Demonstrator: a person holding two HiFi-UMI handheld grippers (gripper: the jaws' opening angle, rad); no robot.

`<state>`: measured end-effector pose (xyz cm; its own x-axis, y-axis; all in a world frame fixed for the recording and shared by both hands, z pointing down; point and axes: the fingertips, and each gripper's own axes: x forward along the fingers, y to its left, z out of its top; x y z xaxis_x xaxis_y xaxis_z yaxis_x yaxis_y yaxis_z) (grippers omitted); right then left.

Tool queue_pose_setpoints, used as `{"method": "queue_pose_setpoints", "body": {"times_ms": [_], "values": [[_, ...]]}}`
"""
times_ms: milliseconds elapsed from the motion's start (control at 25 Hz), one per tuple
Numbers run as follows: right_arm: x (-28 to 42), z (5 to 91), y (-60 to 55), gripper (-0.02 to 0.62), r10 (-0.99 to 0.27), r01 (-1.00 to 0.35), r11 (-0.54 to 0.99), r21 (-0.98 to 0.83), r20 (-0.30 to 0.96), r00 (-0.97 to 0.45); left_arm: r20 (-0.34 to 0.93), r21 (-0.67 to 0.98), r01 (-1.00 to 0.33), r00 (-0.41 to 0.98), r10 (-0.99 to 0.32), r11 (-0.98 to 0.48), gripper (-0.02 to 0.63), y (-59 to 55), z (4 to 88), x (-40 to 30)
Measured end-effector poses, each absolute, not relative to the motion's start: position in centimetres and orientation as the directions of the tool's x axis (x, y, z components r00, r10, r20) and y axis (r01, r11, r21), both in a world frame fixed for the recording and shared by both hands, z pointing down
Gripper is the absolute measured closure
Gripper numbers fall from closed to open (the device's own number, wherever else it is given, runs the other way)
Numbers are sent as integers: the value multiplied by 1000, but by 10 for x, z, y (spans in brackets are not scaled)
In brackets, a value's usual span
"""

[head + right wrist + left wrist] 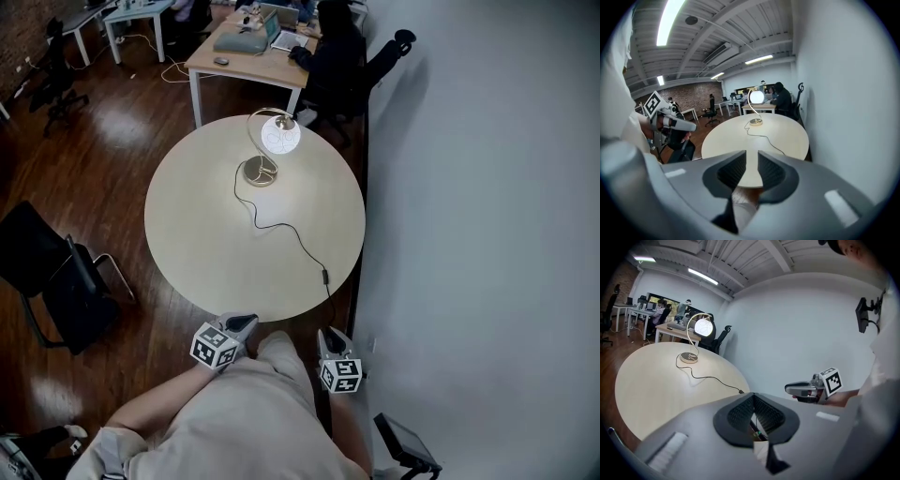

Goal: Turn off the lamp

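Task not yet begun: the lamp (pixel 279 134) glows at the far side of the table (pixel 187 234). Left gripper (pixel 240 324), jaws closed and empty, and right gripper (pixel 330 337), jaws slightly parted and empty, both sit at the near edge, well apart from the lamp.

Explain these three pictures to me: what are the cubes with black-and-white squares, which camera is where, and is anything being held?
There is no robot arm: a person carries two hand-held two-jaw grippers, and the cubes are part of them. The top-down picture comes from a camera on the person's head; the left gripper and right gripper hang just short of the round beige table. The other two pictures come from cameras riding on each gripper, looking along its jaws. On the table stands a lit white globe lamp on a curved brass stem, its thin black cord running to a small inline switch by the near edge. The left jaws are together, the right jaws slightly apart; neither holds anything.
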<state>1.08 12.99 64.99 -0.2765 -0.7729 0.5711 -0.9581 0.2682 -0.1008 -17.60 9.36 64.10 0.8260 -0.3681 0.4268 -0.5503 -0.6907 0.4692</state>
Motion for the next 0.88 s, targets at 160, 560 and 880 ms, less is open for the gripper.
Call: {"method": "queue_pose_setpoints", "body": {"times_ms": [160, 560, 880], "values": [[18, 651, 116, 528, -773, -957, 269, -105, 570, -280, 442, 465, -572, 811, -383, -676, 604, 91, 641, -182], [47, 671, 55, 526, -723, -931, 336, -142, 595, -351, 493, 451, -658, 747, -446, -603, 604, 51, 640, -164], [79, 690, 4, 526, -678, -914, 371, -162, 626, -386, 523, 417, -683, 720, -457, -599, 604, 15, 626, -122]]}}
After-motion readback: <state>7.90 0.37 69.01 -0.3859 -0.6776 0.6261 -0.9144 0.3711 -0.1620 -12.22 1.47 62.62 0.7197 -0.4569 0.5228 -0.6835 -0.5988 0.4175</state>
